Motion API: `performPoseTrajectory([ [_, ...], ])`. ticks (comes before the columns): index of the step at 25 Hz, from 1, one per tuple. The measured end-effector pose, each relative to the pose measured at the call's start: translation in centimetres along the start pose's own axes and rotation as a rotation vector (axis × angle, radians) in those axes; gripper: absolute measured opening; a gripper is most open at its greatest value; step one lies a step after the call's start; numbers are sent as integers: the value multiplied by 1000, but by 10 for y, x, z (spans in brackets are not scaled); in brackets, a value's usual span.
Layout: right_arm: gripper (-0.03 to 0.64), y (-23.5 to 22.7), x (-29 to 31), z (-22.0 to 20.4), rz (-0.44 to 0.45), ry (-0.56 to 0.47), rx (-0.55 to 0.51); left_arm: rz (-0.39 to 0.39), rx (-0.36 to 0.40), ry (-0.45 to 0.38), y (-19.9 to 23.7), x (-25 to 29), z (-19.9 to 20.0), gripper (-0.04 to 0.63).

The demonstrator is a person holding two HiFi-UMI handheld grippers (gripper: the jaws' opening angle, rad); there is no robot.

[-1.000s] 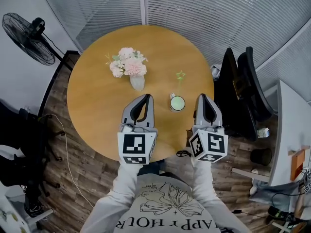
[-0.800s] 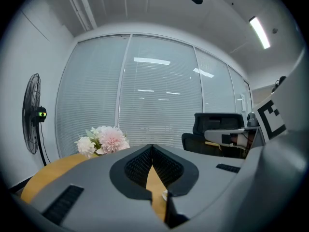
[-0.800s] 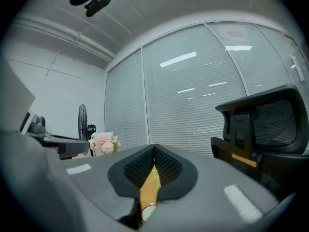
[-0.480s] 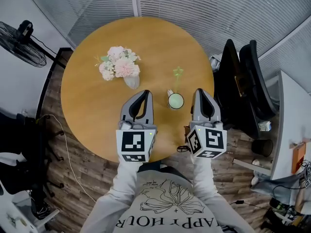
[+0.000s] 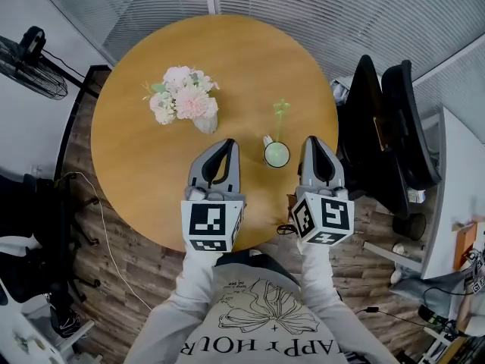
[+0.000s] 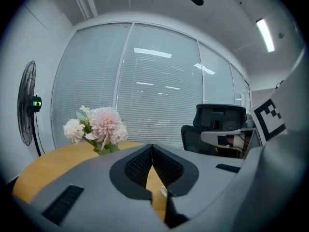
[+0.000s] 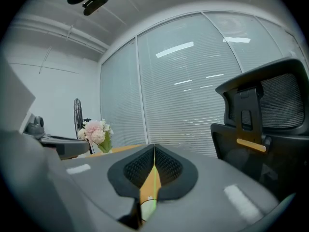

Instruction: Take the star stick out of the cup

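Observation:
A white cup [image 5: 276, 155] with a pale green inside stands on the round wooden table [image 5: 144, 165], near its front edge. The green star stick [image 5: 280, 113] rises out of the cup, its star at the top. My left gripper [image 5: 228, 143] hangs just left of the cup and my right gripper [image 5: 311, 140] just right of it, both apart from it. In the left gripper view the left gripper [image 6: 152, 148] has its pads together on nothing. In the right gripper view the right gripper [image 7: 154, 148] is likewise shut, with a green sliver showing through the slit below its pads.
A vase of pink and white flowers [image 5: 182, 101] stands on the table, left of the cup and behind the left gripper. Black office chairs [image 5: 386, 127] crowd the table's right side. A floor fan [image 5: 34, 59] stands at the left, by the blinds.
Both grippers have sunk a little toward the table, still on either side of the cup. Their jaws stay together. The cup and stick have not moved.

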State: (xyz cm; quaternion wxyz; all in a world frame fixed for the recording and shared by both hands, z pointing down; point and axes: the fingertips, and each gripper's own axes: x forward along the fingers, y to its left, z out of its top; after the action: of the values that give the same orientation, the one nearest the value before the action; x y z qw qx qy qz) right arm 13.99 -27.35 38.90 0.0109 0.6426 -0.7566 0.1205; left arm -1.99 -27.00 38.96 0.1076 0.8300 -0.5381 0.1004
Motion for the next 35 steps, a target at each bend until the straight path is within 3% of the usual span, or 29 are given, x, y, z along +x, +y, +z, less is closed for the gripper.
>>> performPoseTrajectory([
  [35,123,6,47,-63,64,162,-12,-3,-65,109,18,36,-54,6],
])
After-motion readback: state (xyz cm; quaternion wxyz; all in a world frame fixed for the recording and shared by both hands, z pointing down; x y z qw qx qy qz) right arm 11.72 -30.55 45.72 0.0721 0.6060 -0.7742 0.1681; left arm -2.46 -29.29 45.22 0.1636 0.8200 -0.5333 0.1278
